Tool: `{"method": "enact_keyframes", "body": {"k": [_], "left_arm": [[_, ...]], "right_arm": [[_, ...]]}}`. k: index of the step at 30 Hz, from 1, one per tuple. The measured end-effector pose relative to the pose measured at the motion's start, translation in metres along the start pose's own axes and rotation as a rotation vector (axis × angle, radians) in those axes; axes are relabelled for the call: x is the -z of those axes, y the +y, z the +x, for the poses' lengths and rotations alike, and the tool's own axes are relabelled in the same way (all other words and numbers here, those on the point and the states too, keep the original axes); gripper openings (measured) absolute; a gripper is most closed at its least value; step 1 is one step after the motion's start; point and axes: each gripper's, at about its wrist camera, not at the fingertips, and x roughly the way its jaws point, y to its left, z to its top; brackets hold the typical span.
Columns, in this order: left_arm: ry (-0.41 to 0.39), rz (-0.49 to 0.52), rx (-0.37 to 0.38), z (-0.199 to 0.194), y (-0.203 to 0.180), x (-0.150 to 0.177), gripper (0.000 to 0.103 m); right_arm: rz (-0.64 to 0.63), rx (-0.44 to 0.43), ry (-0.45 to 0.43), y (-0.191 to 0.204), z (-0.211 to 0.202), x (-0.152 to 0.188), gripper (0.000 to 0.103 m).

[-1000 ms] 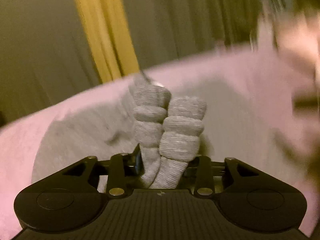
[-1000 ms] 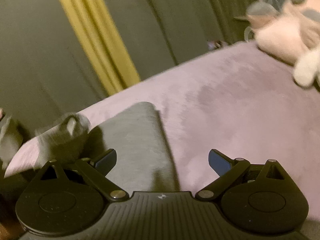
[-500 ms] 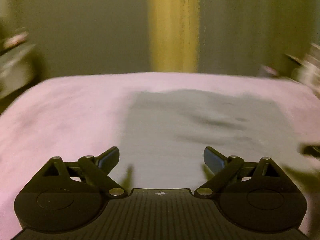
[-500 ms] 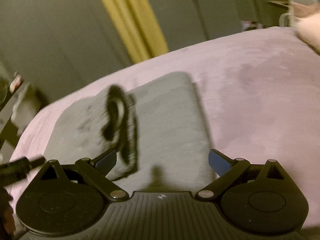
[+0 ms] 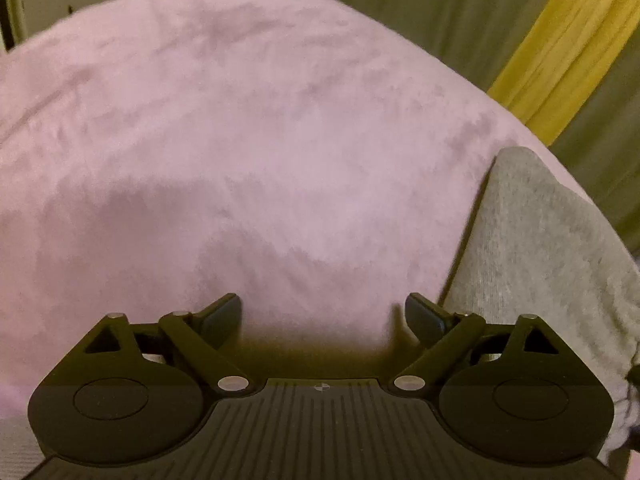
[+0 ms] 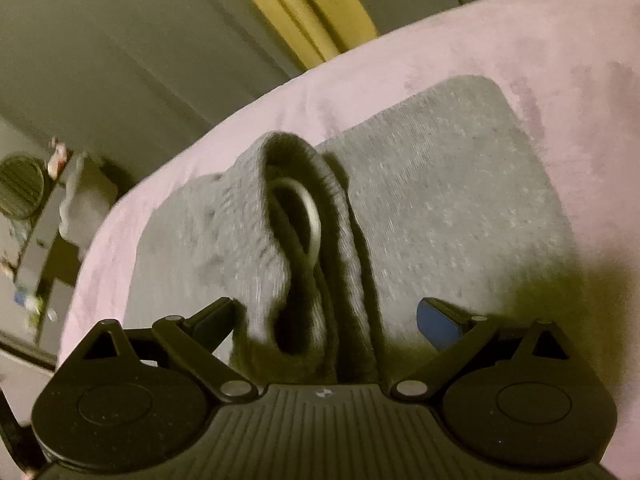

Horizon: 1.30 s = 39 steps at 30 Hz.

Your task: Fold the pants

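Grey pants (image 6: pixel 440 200) lying folded near the bed's (image 6: pixel 560 40) far edge; right claw (image 6: pixel 332 316) gaping around a raised fold, left claw (image 5: pixel 324 316) open, empty; closing squarely on the fold advised.

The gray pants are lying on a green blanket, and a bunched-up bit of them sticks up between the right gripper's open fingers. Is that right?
Not quite: the blanket is pink, not green, as the right wrist view shows. The rest holds: the gray pants lie on it, and a bunched-up bit sticks up between the right gripper's open fingers.
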Motion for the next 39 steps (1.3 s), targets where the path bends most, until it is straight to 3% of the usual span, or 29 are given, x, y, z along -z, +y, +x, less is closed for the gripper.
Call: {"method": "enact_keyframes", "body": {"k": [2,4,7,10,14,17,19,21,23,27,34,39], "left_arm": [[0.005,-0.015,0.012,0.002,0.003,0.002,0.094],[0.015,-0.024,0.015,0.004,0.003,-0.001,0.094],[0.021,-0.046,0.026,0.009,0.004,-0.001,0.094],[0.014,-0.061,0.034,0.004,0.006,0.002,0.095],[0.008,-0.067,0.025,0.007,0.003,0.002,0.095],[0.005,-0.080,0.029,0.008,0.004,0.002,0.095],[0.003,-0.088,0.031,0.007,0.005,0.002,0.095],[0.001,-0.091,0.032,0.006,0.005,0.003,0.095],[0.000,-0.091,0.028,0.006,0.005,0.003,0.095],[-0.003,-0.100,0.024,0.004,0.007,0.003,0.095],[-0.002,-0.102,0.022,0.004,0.007,0.003,0.095],[-0.003,-0.102,0.024,0.003,0.008,0.003,0.095]], "right_arm": [[-0.004,-0.020,0.008,0.004,0.007,-0.003,0.096],[-0.027,-0.036,0.020,0.011,0.013,-0.004,0.073],[0.022,-0.085,0.031,0.008,0.017,-0.007,0.062],[0.096,-0.141,0.040,-0.006,0.020,-0.006,0.063],[0.091,-0.178,0.054,-0.001,0.027,-0.007,0.084],[0.082,-0.153,0.074,0.008,0.033,-0.011,0.087],[0.083,-0.155,0.077,0.009,0.031,-0.013,0.082],[0.095,-0.152,0.071,0.003,0.025,-0.013,0.049],[0.128,-0.177,0.066,-0.003,0.019,-0.011,0.045],[0.061,-0.189,0.018,0.020,0.000,-0.010,0.040],[0.011,-0.388,-0.107,0.057,-0.054,-0.027,0.039],[0.085,-0.404,-0.184,0.031,-0.084,-0.021,0.039]]}}
